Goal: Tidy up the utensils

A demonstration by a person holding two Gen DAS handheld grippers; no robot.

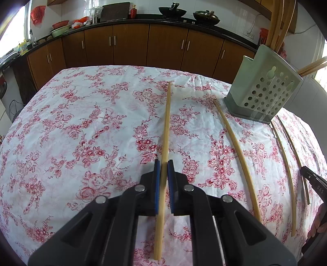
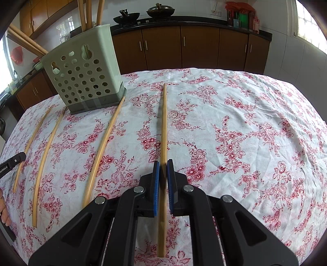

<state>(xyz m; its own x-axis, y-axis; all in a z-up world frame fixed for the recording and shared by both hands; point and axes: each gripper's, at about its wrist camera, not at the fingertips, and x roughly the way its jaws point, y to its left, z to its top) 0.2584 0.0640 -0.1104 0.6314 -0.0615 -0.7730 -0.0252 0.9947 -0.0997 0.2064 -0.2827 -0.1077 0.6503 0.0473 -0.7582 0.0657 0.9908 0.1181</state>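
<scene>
Several bamboo chopsticks lie on the floral tablecloth. In the left wrist view my left gripper (image 1: 163, 163) is shut on one chopstick (image 1: 166, 126), its blue pads (image 1: 157, 176) pressed against the stick. In the right wrist view my right gripper (image 2: 163, 163) is shut on another chopstick (image 2: 164, 122) between its blue pads (image 2: 170, 178). A green perforated utensil holder (image 1: 263, 90) stands at the table's far side with several chopsticks upright in it; it also shows in the right wrist view (image 2: 83, 75). Loose chopsticks (image 2: 104, 149) lie between the two grippers.
The table wears a white cloth with red flowers (image 1: 92, 133). Brown kitchen cabinets (image 1: 130, 45) and a black counter with woks (image 1: 172, 11) run behind the table. The other gripper's tip shows at the frame edge (image 1: 312, 178), and likewise in the right wrist view (image 2: 12, 161).
</scene>
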